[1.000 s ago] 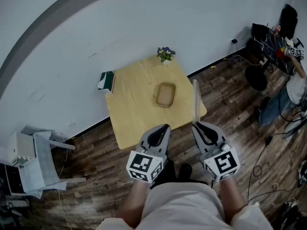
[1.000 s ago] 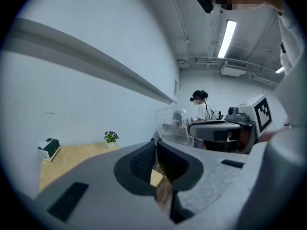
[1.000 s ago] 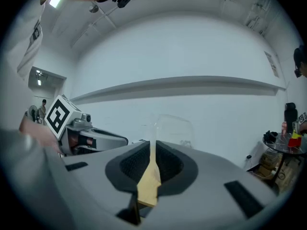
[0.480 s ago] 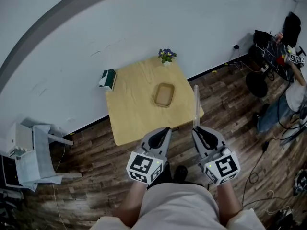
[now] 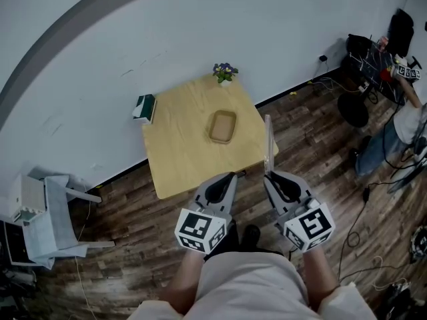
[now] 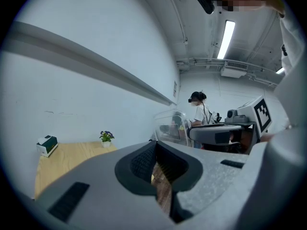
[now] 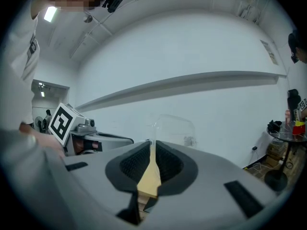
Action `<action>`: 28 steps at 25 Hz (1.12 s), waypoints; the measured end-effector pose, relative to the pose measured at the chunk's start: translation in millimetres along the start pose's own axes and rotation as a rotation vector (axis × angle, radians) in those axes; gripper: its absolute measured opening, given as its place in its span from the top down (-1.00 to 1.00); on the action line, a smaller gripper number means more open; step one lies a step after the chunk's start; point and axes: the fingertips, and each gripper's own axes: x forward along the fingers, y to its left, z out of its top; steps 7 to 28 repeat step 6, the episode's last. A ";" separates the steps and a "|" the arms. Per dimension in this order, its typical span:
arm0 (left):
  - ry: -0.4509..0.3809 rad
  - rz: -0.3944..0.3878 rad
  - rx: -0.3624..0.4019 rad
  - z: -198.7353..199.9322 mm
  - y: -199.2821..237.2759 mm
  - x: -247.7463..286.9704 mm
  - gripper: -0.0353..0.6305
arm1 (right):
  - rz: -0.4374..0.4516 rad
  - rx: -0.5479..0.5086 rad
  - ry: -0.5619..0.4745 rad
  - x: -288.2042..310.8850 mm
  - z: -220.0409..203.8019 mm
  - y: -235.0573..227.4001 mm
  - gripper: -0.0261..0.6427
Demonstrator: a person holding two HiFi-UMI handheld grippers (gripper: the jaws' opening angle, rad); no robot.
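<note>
Both the left gripper and the right gripper are grey, each patterned with black-and-white squares. The lid is clear. The surface is pale yellow wood, the tray tan and the box green and white. Purple flowers top green leaves. The floor shows dark brown planks, and the wall is white with a grey band.

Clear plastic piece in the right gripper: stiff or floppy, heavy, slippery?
Probably fairly stiff: the clear plastic piece stands straight up from the right gripper, held by one edge, with no sag. Likely light, being thin and see-through. Possibly slippery: smooth plastic in a narrow edge pinch.
</note>
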 end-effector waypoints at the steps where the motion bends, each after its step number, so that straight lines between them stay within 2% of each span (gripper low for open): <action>1: 0.000 -0.002 0.000 0.1 -1.3 -0.4 0.88 | 0.000 0.000 0.001 -1.0 0.1 0.3 0.80; 28: -0.002 -0.008 0.005 -0.1 -2.1 -0.6 0.88 | -0.001 0.003 0.005 -0.6 -1.3 -0.2 0.80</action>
